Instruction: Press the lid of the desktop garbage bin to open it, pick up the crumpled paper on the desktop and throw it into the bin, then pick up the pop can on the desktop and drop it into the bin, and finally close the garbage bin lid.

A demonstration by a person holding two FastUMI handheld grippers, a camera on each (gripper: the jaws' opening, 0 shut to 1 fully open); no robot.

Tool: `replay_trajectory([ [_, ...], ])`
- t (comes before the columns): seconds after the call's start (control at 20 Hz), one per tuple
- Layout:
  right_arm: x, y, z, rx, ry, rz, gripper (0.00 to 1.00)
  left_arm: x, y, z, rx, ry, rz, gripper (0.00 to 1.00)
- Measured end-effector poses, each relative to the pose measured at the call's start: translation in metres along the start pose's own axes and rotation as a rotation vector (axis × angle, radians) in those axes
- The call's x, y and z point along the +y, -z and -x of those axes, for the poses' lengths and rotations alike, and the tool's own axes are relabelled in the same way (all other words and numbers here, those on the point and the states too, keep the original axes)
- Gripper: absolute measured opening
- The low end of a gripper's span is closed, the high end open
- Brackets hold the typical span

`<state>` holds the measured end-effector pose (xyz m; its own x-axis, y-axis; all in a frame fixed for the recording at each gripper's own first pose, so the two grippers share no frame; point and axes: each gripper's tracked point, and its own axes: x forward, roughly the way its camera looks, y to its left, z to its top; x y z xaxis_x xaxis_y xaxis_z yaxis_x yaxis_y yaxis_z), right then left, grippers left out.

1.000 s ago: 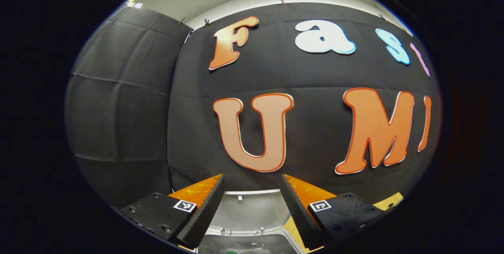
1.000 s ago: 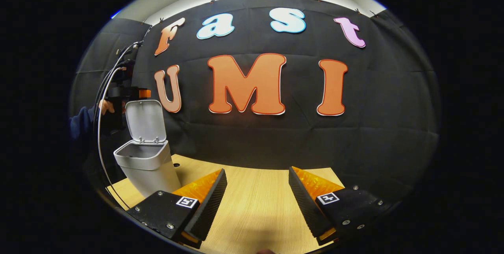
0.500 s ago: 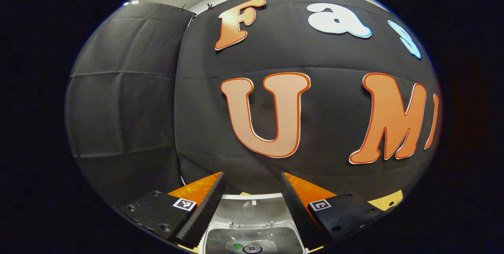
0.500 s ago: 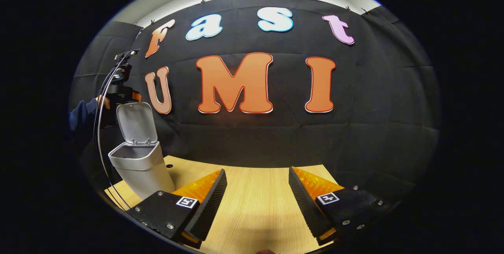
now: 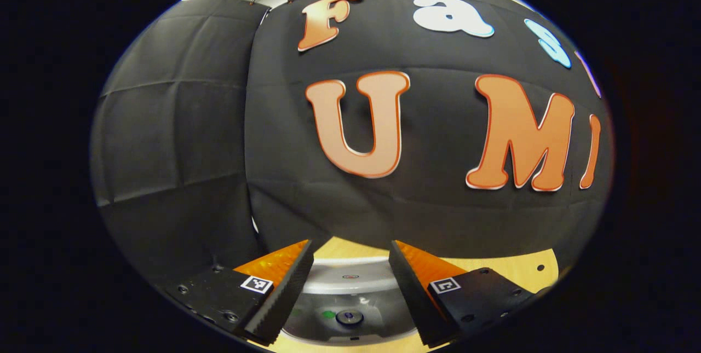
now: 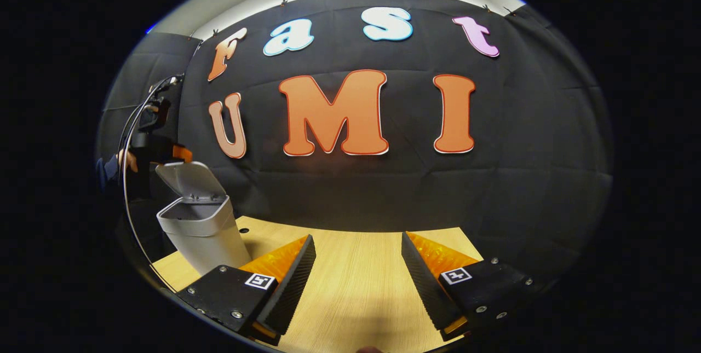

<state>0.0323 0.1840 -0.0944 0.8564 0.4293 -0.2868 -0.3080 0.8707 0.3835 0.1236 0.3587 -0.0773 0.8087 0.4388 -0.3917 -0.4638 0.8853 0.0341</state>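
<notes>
In the right gripper view the bin's lid point(image 6: 189, 178) has tipped forward from near upright to partway down over the bin point(image 6: 205, 230), and the left gripper point(image 6: 164, 151) has sunk with it, sitting against its back. In the left gripper view the lid point(image 5: 350, 282) now lies flatter between the jaws, with more tabletop point(image 5: 509, 268) showing beyond.

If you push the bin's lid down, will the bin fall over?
Probably not: the bin sits flat on the table. It is tall and narrow, so a sideways shove might tip it. The hinged lid, half lowered, likely swings easily.
</notes>
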Motion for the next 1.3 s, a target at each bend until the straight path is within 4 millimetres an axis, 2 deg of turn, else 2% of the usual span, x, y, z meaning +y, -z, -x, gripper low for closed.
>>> replay_trajectory([
  [0.1,0.000,0.000,0.000,0.003,-0.006,-0.001,0.94,-0.008,0.033,0.003,0.042,0.047,0.006,0.88],
  [0.2,-0.002,0.000,0.001,-0.002,-0.008,-0.002,0.94,-0.008,0.061,0.009,0.058,0.060,0.034,0.89],
  [0.5,-0.008,0.005,0.002,0.017,-0.008,0.007,0.94,-0.001,0.117,0.030,0.135,0.023,0.004,0.89],
  [0.65,-0.010,0.009,0.003,0.031,-0.009,0.021,0.94,-0.009,0.111,0.043,0.088,0.021,-0.028,0.91],
  [0.7,-0.010,0.011,0.002,0.038,-0.012,0.019,0.94,-0.010,0.119,0.044,0.104,0.024,-0.031,0.88],
  [0.8,-0.011,0.012,0.002,0.038,-0.011,0.021,0.94,-0.011,0.122,0.046,0.110,0.024,-0.044,0.89],
  [1.1,-0.015,0.012,0.006,0.035,-0.019,0.016,0.94,-0.012,0.115,0.052,0.084,0.025,0.016,0.89],
  [1.3,-0.024,0.010,0.010,0.030,-0.001,0.012,0.94,-0.037,0.088,0.074,-0.029,0.048,0.046,0.90],
])
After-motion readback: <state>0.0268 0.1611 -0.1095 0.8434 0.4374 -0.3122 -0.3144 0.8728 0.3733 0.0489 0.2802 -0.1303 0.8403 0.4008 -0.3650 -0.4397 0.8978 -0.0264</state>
